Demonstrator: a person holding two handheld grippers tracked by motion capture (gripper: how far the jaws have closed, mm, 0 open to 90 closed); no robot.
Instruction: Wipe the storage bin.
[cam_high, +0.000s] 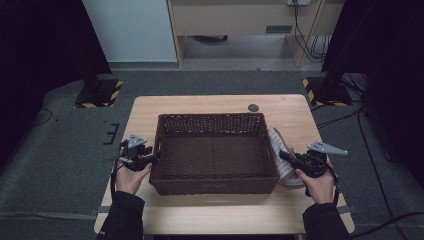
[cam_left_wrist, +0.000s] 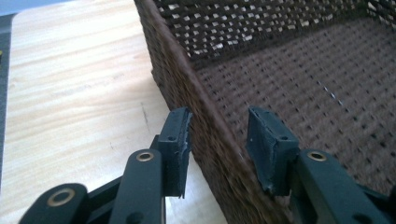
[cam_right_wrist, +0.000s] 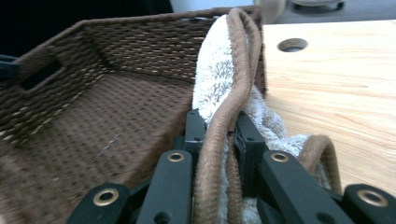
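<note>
A dark brown wicker basket stands empty in the middle of the wooden table. My left gripper is at its left wall. In the left gripper view the jaws straddle that wall, one pad outside and one inside, with a gap showing, so it is open. My right gripper is at the basket's right side, shut on a white fluffy towel with brown trim. In the right gripper view the towel's edge runs up between the pads, leaning on the basket's rim.
A round cable hole lies in the tabletop behind the basket. Two stands with yellow-black striped bases sit on the grey carpet beyond the table's far corners. Bare wood runs along the near edge.
</note>
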